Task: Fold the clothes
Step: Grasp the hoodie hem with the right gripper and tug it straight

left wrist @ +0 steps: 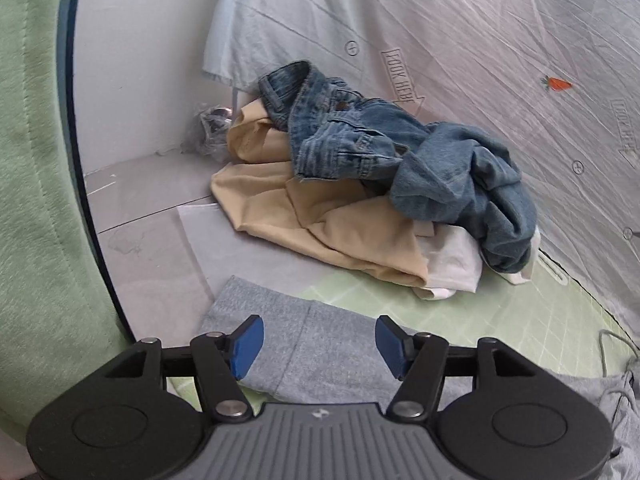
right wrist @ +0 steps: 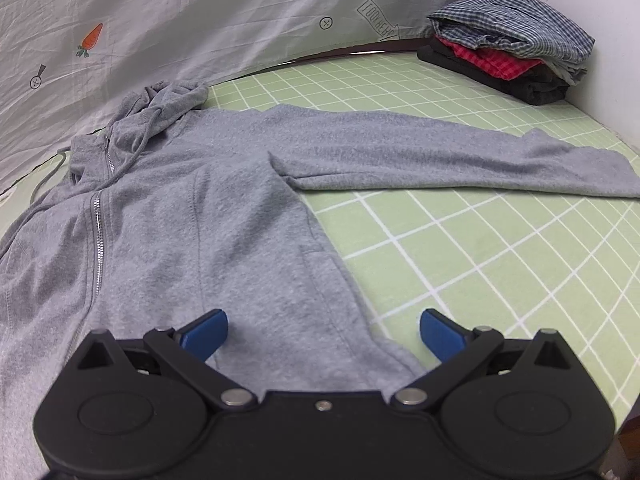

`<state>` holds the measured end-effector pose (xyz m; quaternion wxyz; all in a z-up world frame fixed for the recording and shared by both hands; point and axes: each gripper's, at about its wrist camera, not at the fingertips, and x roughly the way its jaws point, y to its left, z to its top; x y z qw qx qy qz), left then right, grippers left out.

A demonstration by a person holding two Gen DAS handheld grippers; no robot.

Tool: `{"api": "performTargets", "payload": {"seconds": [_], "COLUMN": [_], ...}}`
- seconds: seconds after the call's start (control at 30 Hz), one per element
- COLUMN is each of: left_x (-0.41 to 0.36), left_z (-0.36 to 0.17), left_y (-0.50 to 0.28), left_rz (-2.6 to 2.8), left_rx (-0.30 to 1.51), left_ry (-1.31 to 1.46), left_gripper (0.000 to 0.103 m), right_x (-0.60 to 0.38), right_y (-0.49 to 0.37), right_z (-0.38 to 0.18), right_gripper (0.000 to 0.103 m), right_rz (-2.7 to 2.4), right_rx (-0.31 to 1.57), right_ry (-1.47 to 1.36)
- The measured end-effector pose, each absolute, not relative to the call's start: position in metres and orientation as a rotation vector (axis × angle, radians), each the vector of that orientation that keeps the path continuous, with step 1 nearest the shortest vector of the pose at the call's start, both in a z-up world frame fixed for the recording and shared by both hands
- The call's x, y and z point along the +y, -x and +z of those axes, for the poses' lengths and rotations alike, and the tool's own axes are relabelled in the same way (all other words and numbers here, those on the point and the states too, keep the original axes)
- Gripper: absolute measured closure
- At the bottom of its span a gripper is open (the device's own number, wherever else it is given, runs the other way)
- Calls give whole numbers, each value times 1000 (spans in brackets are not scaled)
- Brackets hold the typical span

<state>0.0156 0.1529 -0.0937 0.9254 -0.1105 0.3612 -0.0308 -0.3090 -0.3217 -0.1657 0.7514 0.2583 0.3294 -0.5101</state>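
Both tongs are held spread with nothing between them: the right tongs (right wrist: 323,334) over the hem corner of the grey zip hoodie (right wrist: 208,216), the left tongs (left wrist: 319,346) over its other sleeve end. The hoodie is spread flat, zipper up, on the green checked bed sheet (right wrist: 460,240), one sleeve stretched sideways. A single layer could be pinched, dragging the front askew. Unfolded jeans (left wrist: 400,148) are heaped beyond; folded clothes (right wrist: 508,56) are stacked apart.
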Motion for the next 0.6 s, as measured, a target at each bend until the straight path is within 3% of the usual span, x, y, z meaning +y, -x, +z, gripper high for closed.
{"api": "performTargets", "payload": {"seconds": [0.17, 0.27, 0.33, 0.37, 0.43, 0.6], "left_x": [91, 44, 15, 1, -29, -93], "left_z": [-92, -98, -106, -111, -121, -145], "left_y": [-2, 8, 18, 23, 34, 61], "left_rz": [-297, -498, -593, -614, -657, -738], "left_rx": [787, 862, 922, 948, 1000, 1109], "left_ry": [151, 184, 204, 186, 151, 53], "left_gripper": [37, 37, 36, 33, 31, 33], "right_x": [-319, -316, -316, -317, -321, -330], "right_y": [344, 349, 350, 349, 353, 372], "right_z": [-166, -162, -158, -156, -153, -149], "right_gripper": [1, 16, 46, 53, 84, 90], "right_rz": [-1024, -919, -825, -783, -739, -706], "right_rx": [762, 786, 783, 792, 797, 779], "right_ry": [-602, -570, -553, -544, -551, -584]}}
